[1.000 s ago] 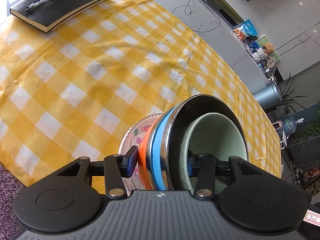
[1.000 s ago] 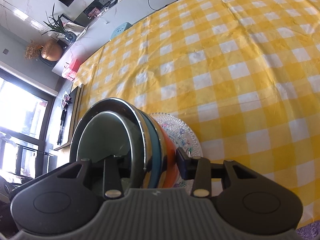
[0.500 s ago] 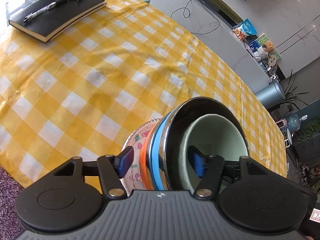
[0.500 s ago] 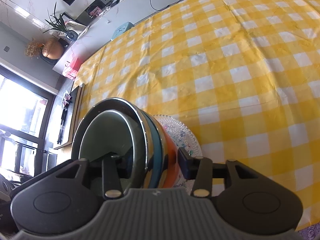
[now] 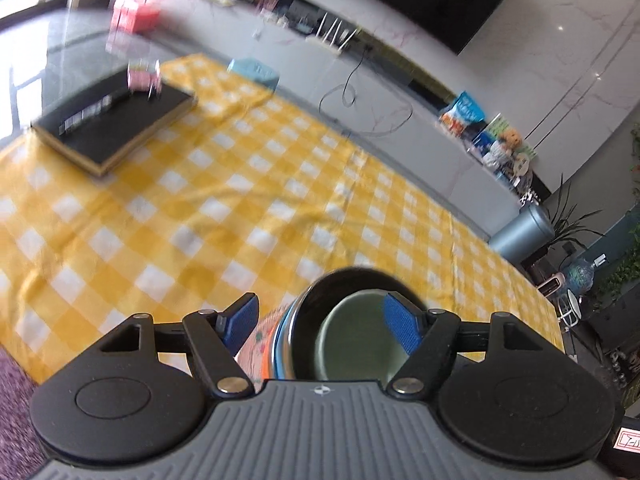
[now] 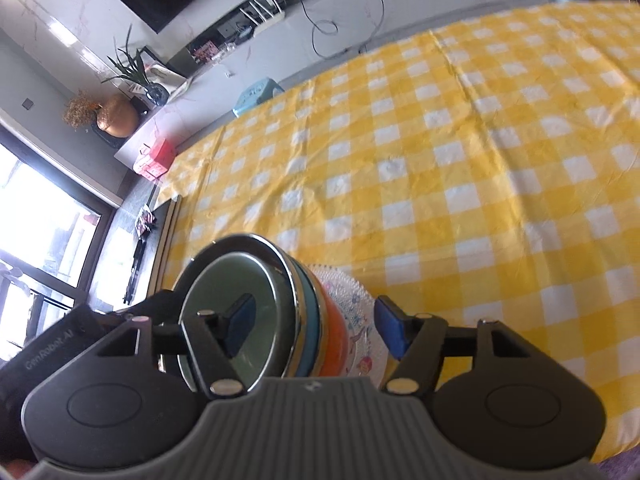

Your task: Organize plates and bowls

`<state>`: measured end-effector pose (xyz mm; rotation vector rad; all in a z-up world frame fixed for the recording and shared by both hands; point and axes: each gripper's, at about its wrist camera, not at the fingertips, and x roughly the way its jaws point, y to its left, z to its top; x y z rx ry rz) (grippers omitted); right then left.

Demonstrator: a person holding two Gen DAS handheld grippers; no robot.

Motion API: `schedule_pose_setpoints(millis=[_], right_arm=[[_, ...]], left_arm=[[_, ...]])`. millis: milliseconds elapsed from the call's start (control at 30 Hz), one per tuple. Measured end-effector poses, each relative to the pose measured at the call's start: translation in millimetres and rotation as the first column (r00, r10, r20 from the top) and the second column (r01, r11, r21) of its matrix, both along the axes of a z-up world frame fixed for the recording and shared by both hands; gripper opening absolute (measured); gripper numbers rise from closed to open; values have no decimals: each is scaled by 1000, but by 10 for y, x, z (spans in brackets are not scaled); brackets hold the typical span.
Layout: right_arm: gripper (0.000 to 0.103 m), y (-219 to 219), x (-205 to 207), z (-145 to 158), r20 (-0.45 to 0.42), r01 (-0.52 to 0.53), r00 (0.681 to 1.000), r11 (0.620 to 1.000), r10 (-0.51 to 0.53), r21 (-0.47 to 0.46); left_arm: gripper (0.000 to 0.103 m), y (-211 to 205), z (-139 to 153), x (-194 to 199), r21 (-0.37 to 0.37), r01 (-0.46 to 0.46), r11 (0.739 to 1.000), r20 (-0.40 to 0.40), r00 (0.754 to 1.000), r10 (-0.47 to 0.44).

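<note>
A stack of dishes sits near the table's front edge: a pale green bowl (image 5: 352,340) inside a steel bowl (image 5: 320,304), over blue and orange bowls (image 6: 332,340), on a patterned glass plate (image 6: 360,320). My left gripper (image 5: 322,326) is open, its fingers spread either side of the stack with gaps. My right gripper (image 6: 316,326) is open too, one finger over the green bowl (image 6: 228,312), the other beside the plate. Neither touches the stack.
A yellow checked cloth (image 5: 200,200) covers the table. A black notebook (image 5: 116,120) with a pink item lies at the far left. A grey counter with cables and a blue box (image 5: 254,72) runs behind. A purple rug (image 5: 16,400) lies below the front edge.
Both grippers have opened and let go of the bowl stack, then pulled back and tilted up. The stack stays on the plate and looks smaller in both views.
</note>
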<state>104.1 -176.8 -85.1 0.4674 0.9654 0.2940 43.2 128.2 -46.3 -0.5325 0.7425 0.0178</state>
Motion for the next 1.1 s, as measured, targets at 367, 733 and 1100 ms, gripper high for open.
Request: schedule_pose_setpoints(millis=[367,733,1100], right_arm=[[71,-90,-540,694,354,-20,929,970,108,-244],[75,-309,-1217,713,432,-28,887,951,165,-307],[75,-70,-1445,258,333,-60,925,936,182,-346]], left_arm=[[82,-614,751,-520,436,44,899,249,954,-167],[84,-870,709,-1055,537,49,842,257,941,-219],[85,-840,161,-1022,561,161,812,11,979,-202]])
